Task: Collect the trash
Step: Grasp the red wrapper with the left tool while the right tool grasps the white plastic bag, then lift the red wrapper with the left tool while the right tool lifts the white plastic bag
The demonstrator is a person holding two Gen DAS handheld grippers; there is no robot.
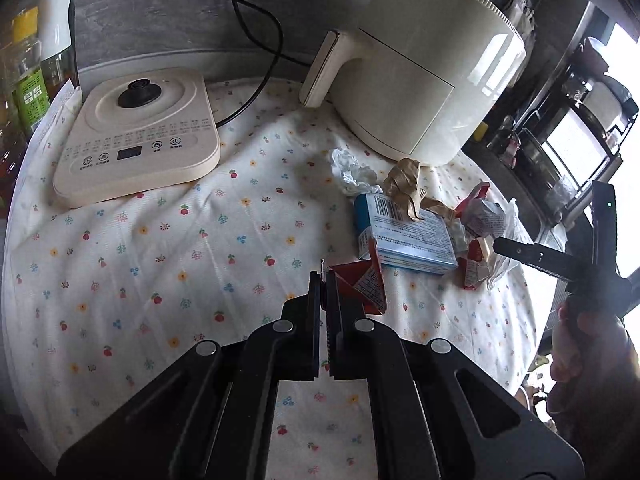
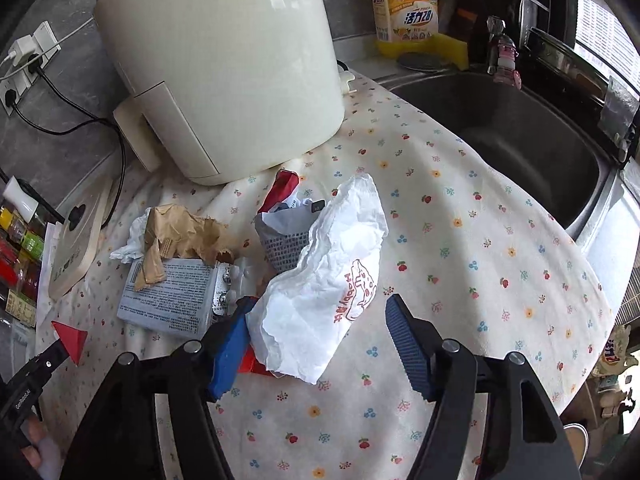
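Observation:
Trash lies on a floral tablecloth point(image 1: 160, 240): a blue-white carton point(image 1: 404, 236), brown paper point(image 1: 404, 184), white tissue point(image 1: 352, 168), red wrappers point(image 1: 476, 268) and a crumpled white plastic bag point(image 2: 324, 280). My left gripper point(image 1: 323, 280) is shut on a red folded carton piece point(image 1: 360, 286), also seen in the right wrist view point(image 2: 71, 338). My right gripper point(image 2: 320, 312) is open, its fingers either side of the white bag's near end. A grey-printed wrapper point(image 2: 284, 240) sits behind the bag.
A cream air fryer point(image 1: 424, 80) stands behind the trash. A kettle base point(image 1: 136, 136) with a black cord lies at the left. A steel sink point(image 2: 520, 136) lies to the right, with a yellow detergent jug point(image 2: 404, 4) behind it. Bottles point(image 1: 28, 80) stand at far left.

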